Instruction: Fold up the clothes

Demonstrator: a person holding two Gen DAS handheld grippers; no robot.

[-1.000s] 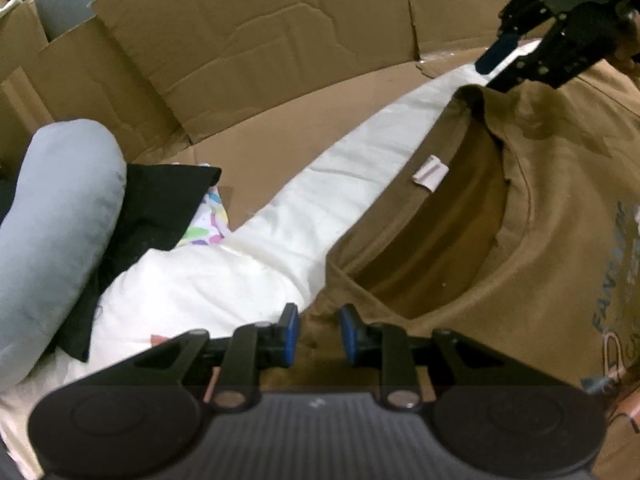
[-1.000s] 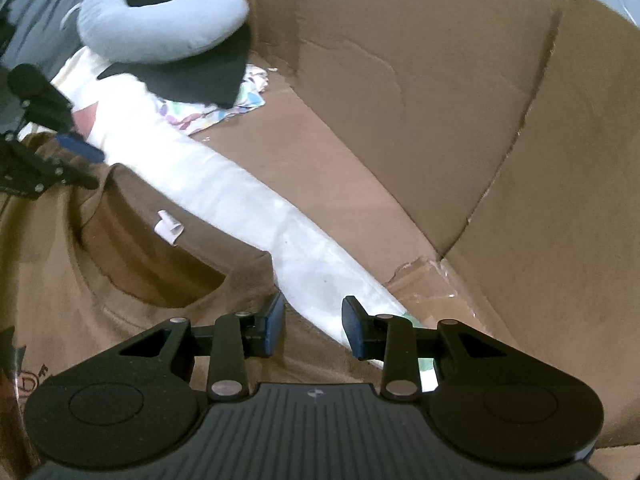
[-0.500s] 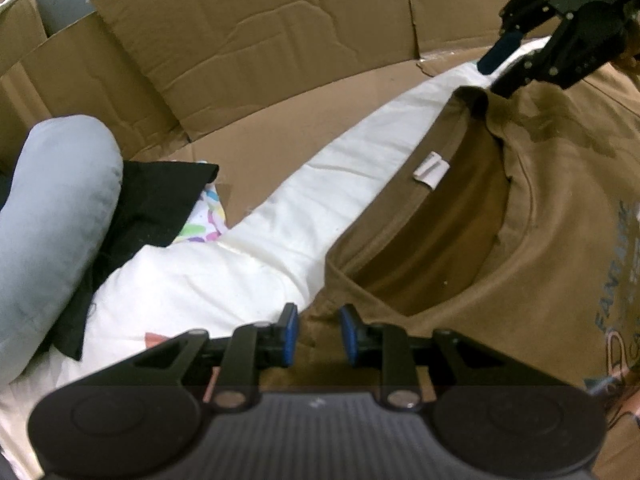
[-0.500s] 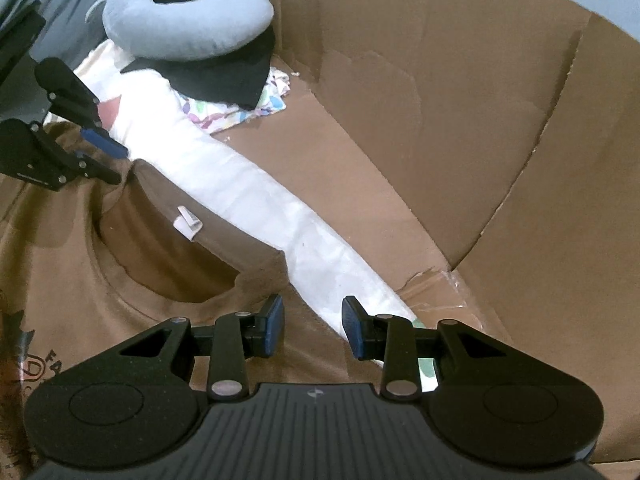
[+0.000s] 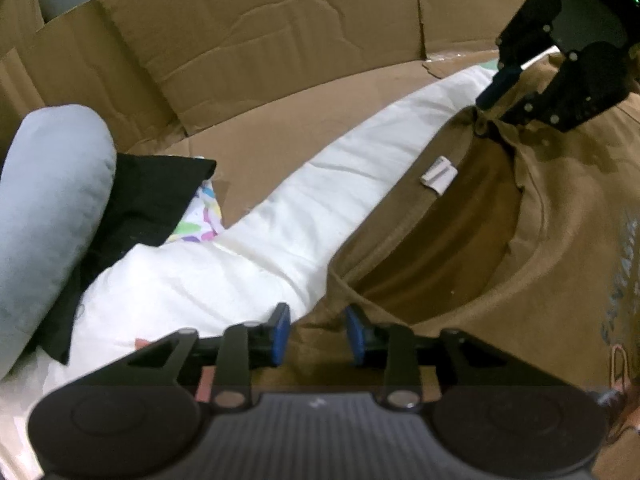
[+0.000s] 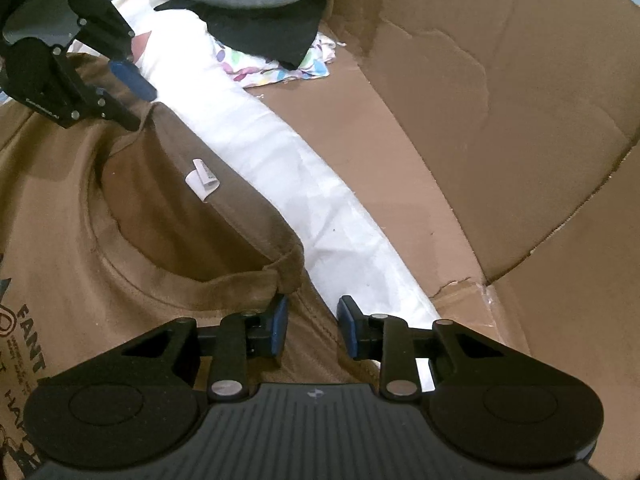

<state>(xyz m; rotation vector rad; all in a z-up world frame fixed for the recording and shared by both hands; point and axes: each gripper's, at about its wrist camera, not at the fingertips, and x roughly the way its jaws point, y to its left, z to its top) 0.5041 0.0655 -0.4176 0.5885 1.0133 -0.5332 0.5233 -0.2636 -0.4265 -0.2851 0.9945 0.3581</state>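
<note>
The brown T-shirt (image 5: 560,280) lies face up on the white bedding (image 5: 240,264), collar toward the cardboard wall (image 5: 280,40). The left gripper (image 5: 316,334) sits at the left shoulder, fingers narrowly apart and opening, cloth between them but apparently not pinched. The right gripper (image 6: 310,326) is closing on the right shoulder seam, not yet clamped; both should bite equally deep at matching points before lifting.

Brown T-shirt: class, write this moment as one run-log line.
brown T-shirt flat | left gripper opening at collar | right gripper closing at collar
</note>
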